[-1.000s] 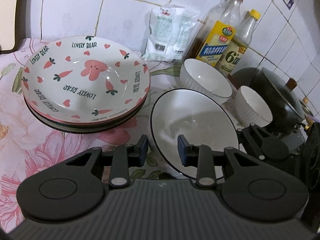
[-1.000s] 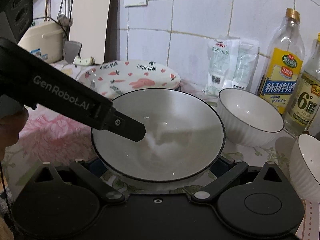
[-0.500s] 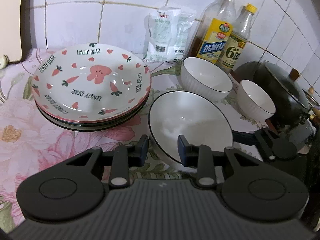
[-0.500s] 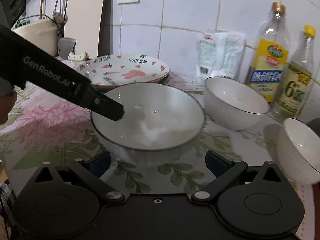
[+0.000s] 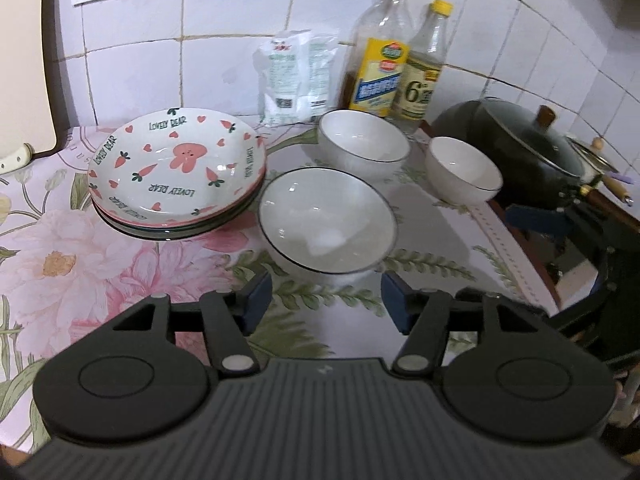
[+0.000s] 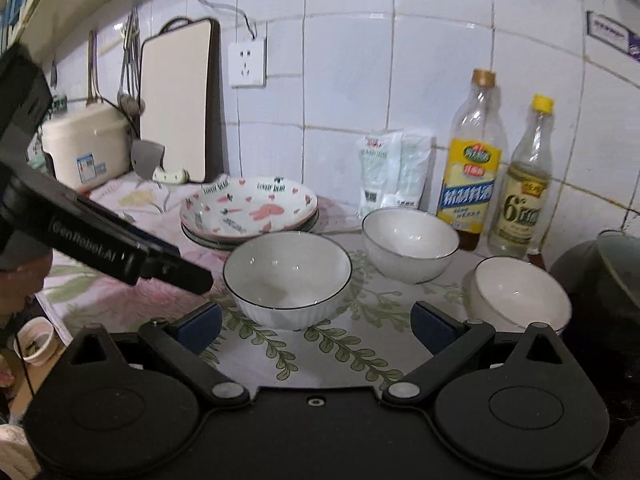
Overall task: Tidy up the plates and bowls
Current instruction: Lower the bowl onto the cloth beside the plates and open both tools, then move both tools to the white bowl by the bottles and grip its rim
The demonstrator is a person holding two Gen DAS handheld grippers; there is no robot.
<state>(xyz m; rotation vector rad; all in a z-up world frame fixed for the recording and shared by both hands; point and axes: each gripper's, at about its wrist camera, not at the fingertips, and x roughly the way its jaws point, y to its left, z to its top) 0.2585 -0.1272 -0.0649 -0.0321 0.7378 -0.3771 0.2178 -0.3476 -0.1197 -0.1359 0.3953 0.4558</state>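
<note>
A large white bowl with a black rim [image 5: 328, 226] [image 6: 287, 276] stands upright on the floral cloth, free of both grippers. A stack of carrot-and-rabbit plates [image 5: 178, 170] [image 6: 248, 208] lies to its left. A second white bowl [image 5: 362, 144] [image 6: 410, 242] stands behind it and a small white bowl [image 5: 462, 168] [image 6: 520, 292] to the right. My left gripper [image 5: 326, 306] is open and empty just in front of the large bowl. My right gripper [image 6: 316, 326] is open and empty, drawn back from the bowl.
Two bottles [image 6: 472, 168] [image 6: 524, 184] and a white packet [image 6: 392, 172] stand against the tiled wall. A dark lidded wok [image 5: 524, 152] sits at the right. A cutting board [image 6: 176, 100] and a rice cooker [image 6: 84, 144] are at the far left.
The large bowl went from held in the right gripper to standing on the cloth. Both grippers opened and drew back from it.
</note>
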